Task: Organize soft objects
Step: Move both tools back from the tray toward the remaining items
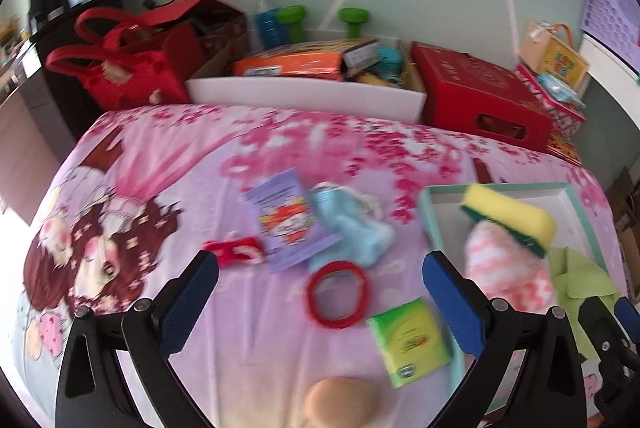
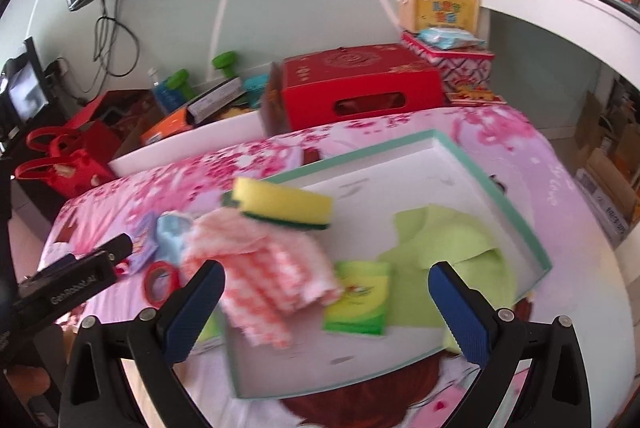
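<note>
Left gripper released, angled down over bedspread; right gripper released above tray

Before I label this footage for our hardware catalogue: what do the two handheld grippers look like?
Both match: the left gripper and the right gripper have black arched frames with silver rivets and jaws faced with textured blue pads. White "GenRobot.AI" lettering runs along the left gripper's black body in the right wrist view.

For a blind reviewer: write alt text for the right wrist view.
A shallow teal-rimmed box on a pink floral bedspread holds a yellow-green sponge, pink-white cloth, green cloth and green packet. The open right gripper frames them, empty.
</note>
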The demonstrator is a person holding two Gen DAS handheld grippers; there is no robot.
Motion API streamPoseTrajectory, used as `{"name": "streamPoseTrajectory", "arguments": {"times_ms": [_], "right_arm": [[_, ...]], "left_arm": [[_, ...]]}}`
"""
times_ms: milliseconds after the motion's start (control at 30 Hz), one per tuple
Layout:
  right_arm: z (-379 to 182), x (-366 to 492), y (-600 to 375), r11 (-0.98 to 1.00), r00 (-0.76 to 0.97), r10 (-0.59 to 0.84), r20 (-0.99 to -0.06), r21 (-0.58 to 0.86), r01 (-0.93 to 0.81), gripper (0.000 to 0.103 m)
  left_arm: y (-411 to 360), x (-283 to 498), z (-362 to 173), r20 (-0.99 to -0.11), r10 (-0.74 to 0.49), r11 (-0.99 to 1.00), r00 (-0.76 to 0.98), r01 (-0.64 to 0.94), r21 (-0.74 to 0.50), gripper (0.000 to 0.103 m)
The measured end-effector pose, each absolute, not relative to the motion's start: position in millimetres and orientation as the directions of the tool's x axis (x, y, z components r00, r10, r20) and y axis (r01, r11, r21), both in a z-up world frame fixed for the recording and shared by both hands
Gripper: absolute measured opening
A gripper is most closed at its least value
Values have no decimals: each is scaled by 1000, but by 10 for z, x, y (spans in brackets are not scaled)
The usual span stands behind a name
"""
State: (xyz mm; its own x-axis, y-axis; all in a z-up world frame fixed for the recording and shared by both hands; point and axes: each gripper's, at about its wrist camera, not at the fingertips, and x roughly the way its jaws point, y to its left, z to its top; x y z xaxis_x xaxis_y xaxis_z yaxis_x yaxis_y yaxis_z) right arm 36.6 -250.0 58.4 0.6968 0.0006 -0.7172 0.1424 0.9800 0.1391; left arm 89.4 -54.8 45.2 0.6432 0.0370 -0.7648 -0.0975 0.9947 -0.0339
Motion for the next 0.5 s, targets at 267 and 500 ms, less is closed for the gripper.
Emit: {"name": "streamPoseTrajectory", "arguments": {"times_ms": [267,500], "right_arm": [[501,374,-1984,990,658,95,-747,137,13,103],[379,373,-1693,993,599,111,-793,114,-32,103]], "left_arm": [[-47,714,399,-781,101,978,616,-204,-34,102],[312,591,342,-800,113,970,589,-240,-39,102]]}}
